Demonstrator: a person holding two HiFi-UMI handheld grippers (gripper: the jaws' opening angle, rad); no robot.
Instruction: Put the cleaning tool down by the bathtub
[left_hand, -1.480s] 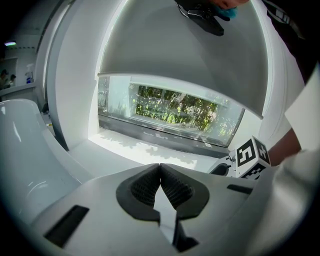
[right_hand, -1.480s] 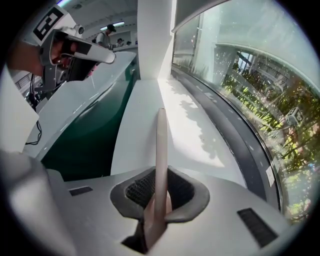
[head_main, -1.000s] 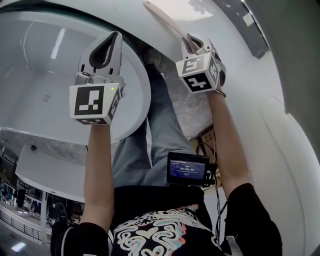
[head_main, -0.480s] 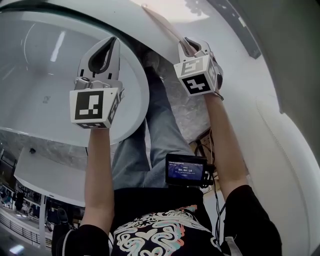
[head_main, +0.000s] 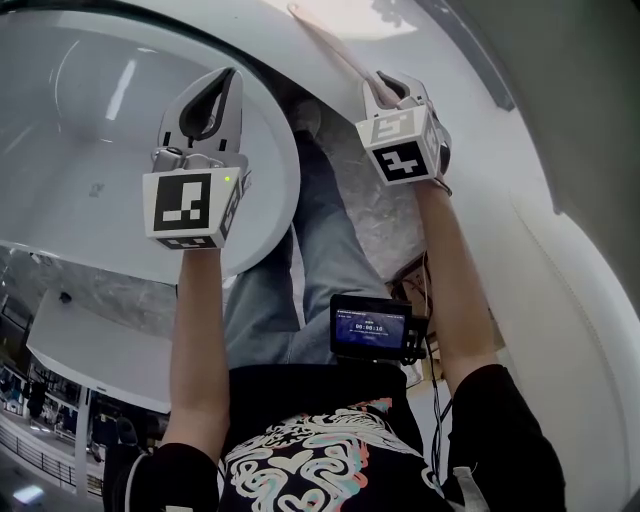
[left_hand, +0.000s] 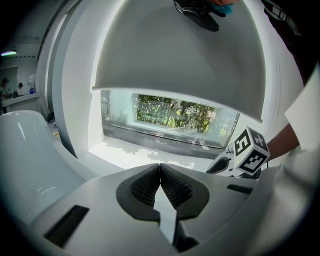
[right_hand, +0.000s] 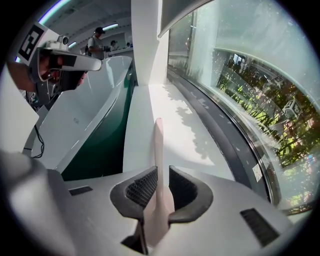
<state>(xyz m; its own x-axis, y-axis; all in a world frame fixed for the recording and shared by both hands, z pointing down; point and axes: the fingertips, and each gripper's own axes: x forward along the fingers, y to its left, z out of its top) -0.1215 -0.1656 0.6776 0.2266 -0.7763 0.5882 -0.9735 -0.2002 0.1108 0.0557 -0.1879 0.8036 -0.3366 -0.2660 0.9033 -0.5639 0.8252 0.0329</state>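
- Head view: the right claw is clenched on a pale pink, flat-handled cleaning tool, which slants up and away from it. The left claw hangs over the rim of the glossy white bathtub.
- Left gripper view: the left claw is pressed together with nothing in it.
- Right gripper view: the right claw grips the cleaning tool, held above the sunlit white window ledge, with the bathtub just to its left.
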